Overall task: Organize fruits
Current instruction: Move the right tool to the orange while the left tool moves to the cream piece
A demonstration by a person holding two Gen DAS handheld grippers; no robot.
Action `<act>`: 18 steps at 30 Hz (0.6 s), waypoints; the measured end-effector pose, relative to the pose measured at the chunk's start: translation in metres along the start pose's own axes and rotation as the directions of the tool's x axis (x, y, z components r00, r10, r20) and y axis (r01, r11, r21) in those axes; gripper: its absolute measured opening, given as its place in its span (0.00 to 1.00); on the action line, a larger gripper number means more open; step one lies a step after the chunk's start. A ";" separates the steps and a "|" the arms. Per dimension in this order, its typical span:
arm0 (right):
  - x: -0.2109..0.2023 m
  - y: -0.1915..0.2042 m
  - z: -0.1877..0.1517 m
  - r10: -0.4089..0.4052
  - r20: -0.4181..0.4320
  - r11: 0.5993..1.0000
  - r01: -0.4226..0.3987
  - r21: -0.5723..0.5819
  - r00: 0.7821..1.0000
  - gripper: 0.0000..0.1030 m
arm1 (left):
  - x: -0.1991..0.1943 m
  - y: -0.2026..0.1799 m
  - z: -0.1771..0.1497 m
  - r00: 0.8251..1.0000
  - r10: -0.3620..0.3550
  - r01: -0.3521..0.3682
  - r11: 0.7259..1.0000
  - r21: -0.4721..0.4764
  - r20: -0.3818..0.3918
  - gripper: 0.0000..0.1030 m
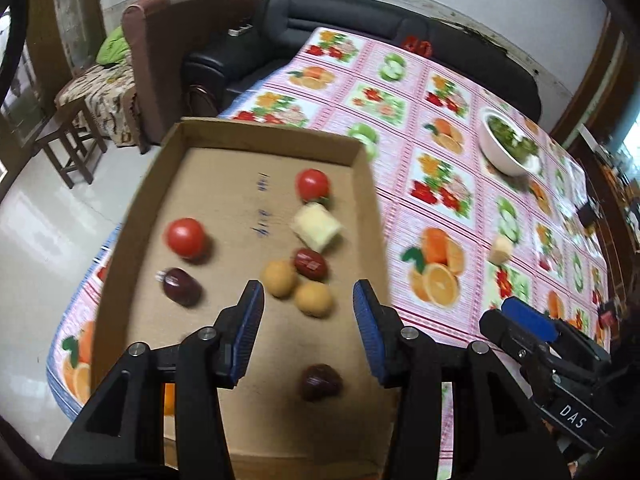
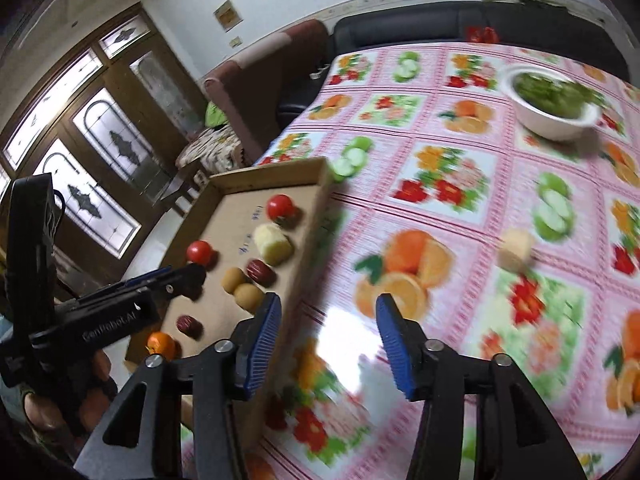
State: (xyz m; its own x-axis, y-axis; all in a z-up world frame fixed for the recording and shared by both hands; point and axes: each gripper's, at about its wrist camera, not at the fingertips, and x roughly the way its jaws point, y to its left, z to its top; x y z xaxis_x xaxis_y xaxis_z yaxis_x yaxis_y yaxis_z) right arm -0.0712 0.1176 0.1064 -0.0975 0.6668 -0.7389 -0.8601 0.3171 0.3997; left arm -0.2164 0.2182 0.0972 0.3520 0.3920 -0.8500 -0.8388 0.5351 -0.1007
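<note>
A shallow cardboard box [image 1: 372, 208] [image 2: 308, 240] lies at the table's left edge. It holds two red tomatoes [image 1: 186, 238] [image 2: 280, 207], a pale yellow chunk [image 1: 316, 227] [image 2: 273, 244], two tan round fruits [image 1: 313, 299] [image 2: 248, 295], and dark red dates [image 1: 320, 382] [image 2: 188, 325]. A small orange [image 2: 161, 345] lies by the box's near corner. Another pale chunk [image 1: 501, 250] [image 2: 515, 250] lies on the tablecloth to the right. My left gripper [image 1: 308, 332] [image 2: 188, 280] is open and empty above the box. My right gripper [image 2: 328, 340] [image 1: 520, 320] is open and empty above the cloth beside the box's right wall.
A white bowl of greens [image 1: 506, 148] [image 2: 552, 106] stands far right on the fruit-patterned tablecloth [image 1: 440, 200] [image 2: 440, 200]. A black sofa [image 1: 340, 28] and a brown armchair [image 1: 168, 52] stand beyond the table. A wooden stool [image 1: 68, 148] stands on the floor at left.
</note>
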 end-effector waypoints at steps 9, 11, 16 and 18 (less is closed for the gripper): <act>-0.038 -0.048 -0.036 -0.073 0.013 0.995 0.071 0.073 0.997 0.52 | -0.006 -0.041 -0.015 0.998 -0.059 0.060 0.996 0.071 -0.016 0.44; -0.045 -0.057 -0.042 -0.084 0.017 0.992 0.082 0.095 0.996 0.52 | -0.008 -0.048 -0.018 0.998 -0.067 0.068 0.994 0.084 -0.019 0.43; -0.057 -0.074 -0.052 -0.112 0.021 0.986 0.108 0.128 0.994 0.52 | -0.009 -0.063 -0.025 0.996 -0.084 0.086 0.990 0.112 -0.025 0.43; -0.063 -0.080 -0.056 -0.124 0.021 0.982 0.120 0.144 0.992 0.56 | -0.008 -0.071 -0.028 0.995 -0.089 0.092 0.988 0.127 -0.033 0.43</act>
State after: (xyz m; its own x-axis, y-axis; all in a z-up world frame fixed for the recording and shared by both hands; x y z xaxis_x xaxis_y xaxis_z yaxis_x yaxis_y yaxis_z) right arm -0.0238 0.0123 0.0907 0.0206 0.6361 -0.7713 -0.7844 0.4886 0.3820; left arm -0.1718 0.1559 0.0966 0.4111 0.3177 -0.8545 -0.7433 0.6595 -0.1124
